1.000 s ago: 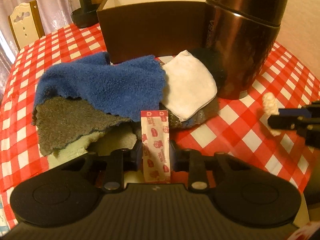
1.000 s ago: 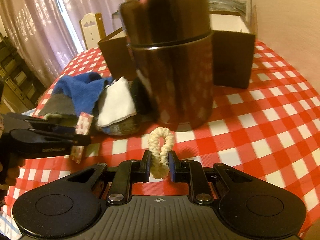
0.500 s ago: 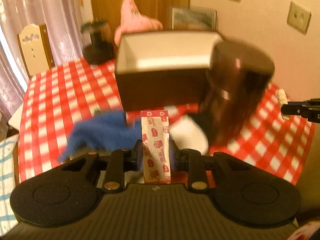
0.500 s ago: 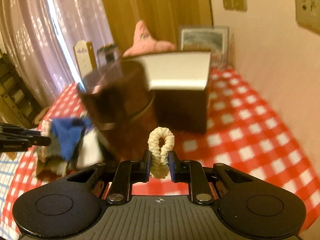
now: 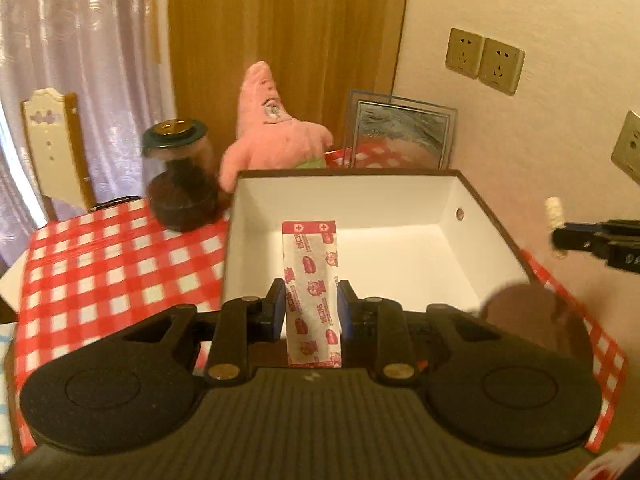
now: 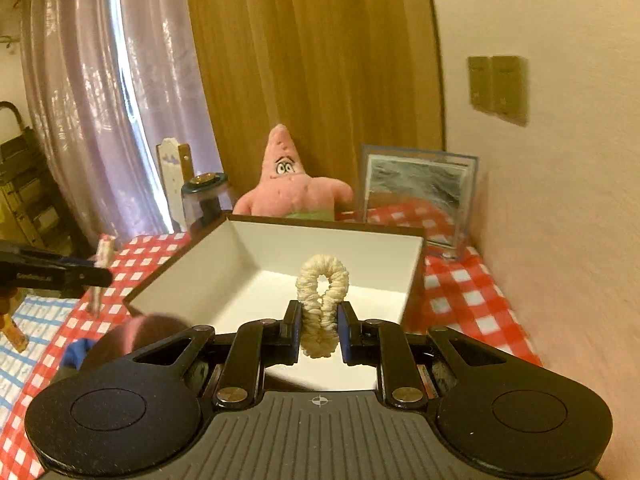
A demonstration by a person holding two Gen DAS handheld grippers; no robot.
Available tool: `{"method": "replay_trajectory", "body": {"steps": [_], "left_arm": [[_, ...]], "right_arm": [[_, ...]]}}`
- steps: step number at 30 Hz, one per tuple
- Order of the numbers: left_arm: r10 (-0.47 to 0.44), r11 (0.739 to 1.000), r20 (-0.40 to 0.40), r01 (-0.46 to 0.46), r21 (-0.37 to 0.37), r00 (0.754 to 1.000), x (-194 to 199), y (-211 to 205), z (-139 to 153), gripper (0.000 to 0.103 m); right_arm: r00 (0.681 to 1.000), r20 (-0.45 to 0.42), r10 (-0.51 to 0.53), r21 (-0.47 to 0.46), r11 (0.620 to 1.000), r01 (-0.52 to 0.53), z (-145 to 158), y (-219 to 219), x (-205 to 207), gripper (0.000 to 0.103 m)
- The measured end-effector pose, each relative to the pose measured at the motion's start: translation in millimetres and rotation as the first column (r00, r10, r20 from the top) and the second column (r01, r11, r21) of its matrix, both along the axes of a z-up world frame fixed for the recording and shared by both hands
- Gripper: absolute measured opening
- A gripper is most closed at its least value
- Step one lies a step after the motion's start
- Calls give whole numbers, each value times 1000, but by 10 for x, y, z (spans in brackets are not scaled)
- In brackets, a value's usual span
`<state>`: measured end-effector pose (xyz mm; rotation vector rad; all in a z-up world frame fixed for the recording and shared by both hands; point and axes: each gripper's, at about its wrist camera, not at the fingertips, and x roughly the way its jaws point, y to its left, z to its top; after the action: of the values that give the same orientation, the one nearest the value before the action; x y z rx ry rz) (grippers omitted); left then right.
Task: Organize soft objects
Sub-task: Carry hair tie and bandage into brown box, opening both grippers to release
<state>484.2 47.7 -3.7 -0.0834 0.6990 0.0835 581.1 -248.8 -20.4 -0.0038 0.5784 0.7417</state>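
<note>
A red-checked tablecloth (image 5: 100, 256) covers the table by a beige wall. The left gripper (image 5: 311, 312) pinches a bandage strip (image 5: 312, 280) and the right gripper (image 6: 319, 322) a cream scrunchie (image 6: 322, 300) — both above the open white-lined box (image 5: 404, 200).

Left gripper (image 5: 311, 312), right gripper (image 6: 319, 326): both clamped.

Warm dim light, motion blur, fisheye edges
</note>
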Motion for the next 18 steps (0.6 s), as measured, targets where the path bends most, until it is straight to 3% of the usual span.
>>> {"method": "replay_trajectory", "body": {"steps": [5,14,18], "left_arm": [[-13,998,-35,11,-59,999,431,-19,-101,25],[-49,995,-131,38,-87,990,900,-176,-504,25],[-46,995,-159,31,-93,986,1071,-203,-607,44]], "right_arm": [[997,-61,40,-1,999,-40,-137,216,400,19],[989,-125,75,-43,996,-81,-442,498,656,19],[987,-139,76,-39,996,-82,-484,520,699,19]]}}
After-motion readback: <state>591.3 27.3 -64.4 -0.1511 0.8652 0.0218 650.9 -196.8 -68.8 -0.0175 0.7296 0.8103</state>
